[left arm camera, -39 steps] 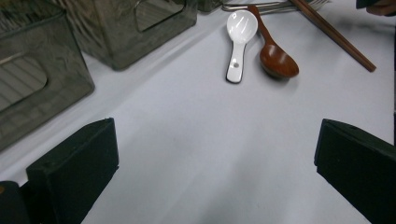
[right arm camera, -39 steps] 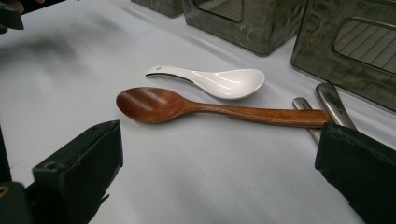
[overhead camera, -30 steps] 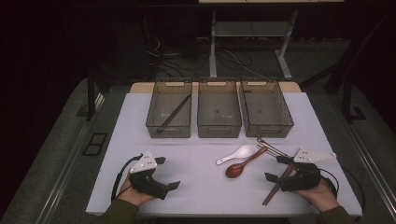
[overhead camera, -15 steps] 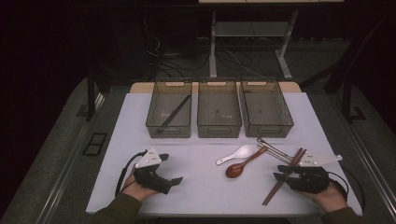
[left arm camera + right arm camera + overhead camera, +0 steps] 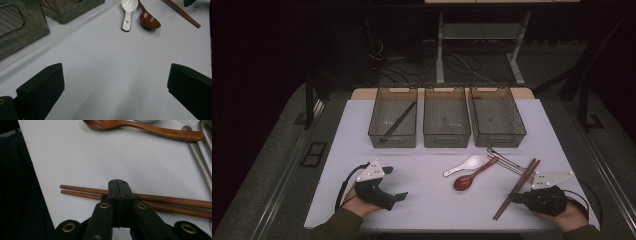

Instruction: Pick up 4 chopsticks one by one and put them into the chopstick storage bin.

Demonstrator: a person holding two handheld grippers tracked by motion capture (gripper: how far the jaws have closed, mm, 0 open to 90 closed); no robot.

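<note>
Right gripper view has the right gripper (image 5: 117, 185) with jaws just closed together over the brown chopsticks (image 5: 165, 201) — seemingly to lift them — while the left gripper (image 5: 112, 82) waits spread wide.

Dim room, darkness swallowing the surroundings; the white rectangular table top (image 5: 432, 170) alone catches soft overhead light. Shadows fall faint and diffuse. Up close, the black jaws blur slightly, and the glossy brown wooden spoon (image 5: 149, 22) shows a small sheen.
</note>
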